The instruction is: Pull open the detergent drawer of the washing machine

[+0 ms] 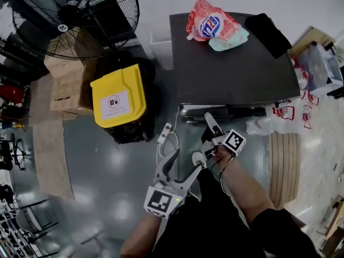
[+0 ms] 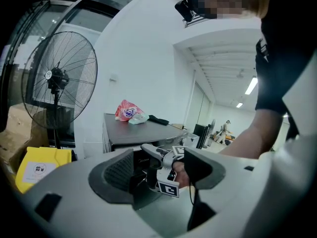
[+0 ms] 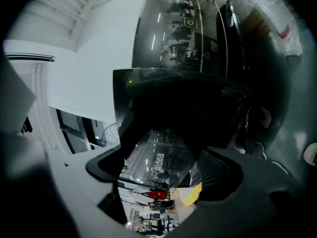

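Jaws of right gripper (image 1: pixel 209 121) stand apart at glossy black detergent drawer (image 3: pixel 158 157); clamp squarely, pull straight; left gripper (image 1: pixel 186 158) gapes

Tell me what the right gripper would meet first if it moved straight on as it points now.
Most likely the washing machine's glossy front panel with the Midea lettering, which shows between the open jaws of the right gripper. It looks close, but depth is unclear.

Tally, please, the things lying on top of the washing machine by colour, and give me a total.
Red and white: 1, the printed bag
Pale green: 1, the pouch
Black: 1, the black item
Total on the washing machine: 3
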